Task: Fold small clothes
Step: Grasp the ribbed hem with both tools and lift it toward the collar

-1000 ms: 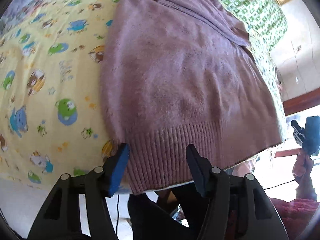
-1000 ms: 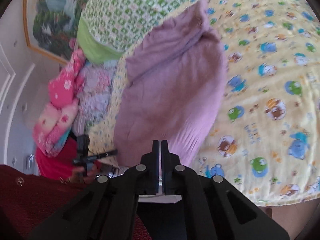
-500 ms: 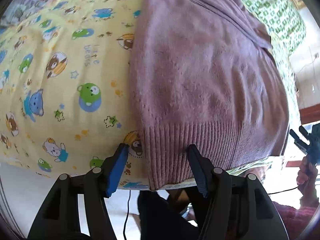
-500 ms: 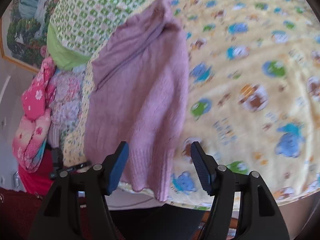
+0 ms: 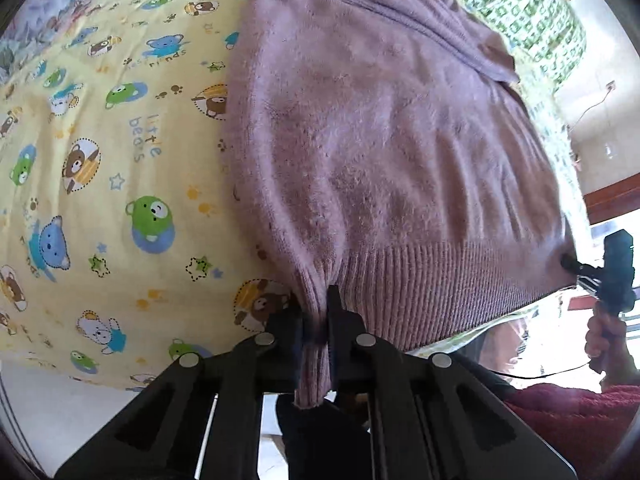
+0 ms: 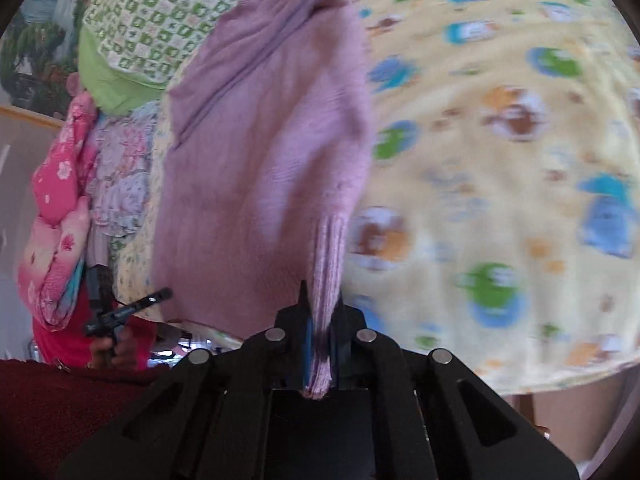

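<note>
A mauve knitted sweater (image 5: 392, 152) lies on a yellow bear-print sheet (image 5: 100, 152), its ribbed hem toward me. My left gripper (image 5: 318, 320) is shut on the hem near its left corner, with ribbed knit bunched between the jaws. In the right wrist view the same sweater (image 6: 264, 152) shows, and my right gripper (image 6: 322, 320) is shut on a ribbed edge of it at the bed's near side. That view is blurred by motion.
A green-and-white patterned quilt (image 6: 160, 12) and pink floral bedding (image 6: 60, 184) lie behind the sweater. The yellow sheet (image 6: 500, 160) spreads to the right. The other hand's gripper (image 5: 616, 272) shows at the far right of the left view.
Both grippers were open around the hem half a second ago and have closed on it. The right gripper had opened from shut before that. The hem is now bunched in both.
</note>
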Motion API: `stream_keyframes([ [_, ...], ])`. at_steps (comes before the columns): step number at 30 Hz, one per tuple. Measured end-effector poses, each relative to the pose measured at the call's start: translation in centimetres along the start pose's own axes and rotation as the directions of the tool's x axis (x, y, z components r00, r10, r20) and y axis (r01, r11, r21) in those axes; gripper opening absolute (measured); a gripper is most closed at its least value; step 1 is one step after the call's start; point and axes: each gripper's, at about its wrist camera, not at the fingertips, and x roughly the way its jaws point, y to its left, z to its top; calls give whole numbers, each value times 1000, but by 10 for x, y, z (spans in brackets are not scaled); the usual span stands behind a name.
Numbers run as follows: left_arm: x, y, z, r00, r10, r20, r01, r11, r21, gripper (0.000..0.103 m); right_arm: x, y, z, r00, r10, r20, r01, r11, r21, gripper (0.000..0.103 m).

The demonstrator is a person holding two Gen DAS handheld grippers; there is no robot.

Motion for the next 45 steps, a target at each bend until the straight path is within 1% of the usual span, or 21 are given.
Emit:
stream_keyframes([
  [2, -6, -1, -2, 999, -47, 21, 47, 999, -4, 6, 0, 6, 0, 1000, 22, -1, -22, 1000, 1, 7],
  [5, -21, -3, -3, 990, -128, 65, 129, 992, -11, 5, -1, 20, 2, 997, 77, 19, -77, 997, -15, 7],
  [7, -30, -5, 3, 980, -174, 96, 178, 984, -30, 5, -6, 28, 11, 989, 133, 66, -133, 991, -5, 7],
  [10, -47, -7, 19, 967, -207, 148, 213, 976, -31, 5, -15, 41, 28, 974, 187, 126, -186, 982, -20, 7],
  [11, -54, -8, 27, 961, -218, 173, 226, 974, -29, 5, -18, 45, 36, 968, 204, 148, -201, 979, -29, 7],
  [14, -76, -11, 54, 934, -251, 255, 265, 964, -23, 5, -33, 60, 64, 944, 249, 219, -239, 968, -72, 7],
  [15, -81, -11, 70, 925, -255, 283, 272, 962, -23, 5, -37, 64, 75, 934, 263, 242, -250, 965, -84, 7],
  [17, -88, -10, 94, 912, -249, 325, 273, 962, -27, 5, -42, 71, 98, 913, 291, 287, -274, 957, -100, 7],
  [19, -93, -9, 120, 896, -250, 368, 284, 958, -38, 5, -43, 77, 123, 895, 306, 326, -285, 952, -111, 7],
  [21, -98, -5, 142, 879, -253, 403, 296, 954, -47, 5, -40, 83, 148, 886, 304, 351, -278, 953, -123, 7],
  [22, -99, -7, 156, 874, -246, 420, 290, 956, -45, 5, -38, 85, 161, 881, 304, 363, -277, 952, -127, 7],
  [24, -96, -8, 181, 867, -238, 439, 284, 958, -42, 5, -32, 89, 184, 878, 297, 374, -266, 955, -133, 7],
  [25, -95, -9, 195, 864, -233, 445, 281, 959, -43, 5, -26, 90, 199, 880, 289, 377, -257, 957, -133, 7],
  [30, -79, -14, 261, 867, -194, 460, 246, 968, -56, 5, 0, 93, 260, 888, 247, 388, -219, 969, -115, 7],
  [33, -68, -15, 299, 868, -179, 464, 239, 968, -75, 5, 13, 91, 294, 887, 241, 394, -217, 970, -105, 7],
  [37, -52, -14, 342, 871, -151, 468, 222, 970, -101, 5, 31, 83, 328, 889, 229, 397, -214, 973, -83, 7],
  [39, -45, -11, 357, 871, -147, 468, 228, 966, -121, 5, 39, 79, 341, 890, 227, 395, -218, 974, -69, 7],
  [41, -37, -6, 370, 872, -146, 468, 239, 960, -146, 5, 49, 73, 355, 898, 211, 385, -204, 977, -58, 7],
  [45, -16, 5, 391, 880, -125, 458, 233, 954, -189, 5, 68, 63, 378, 912, 181, 367, -180, 983, -38, 7],
])
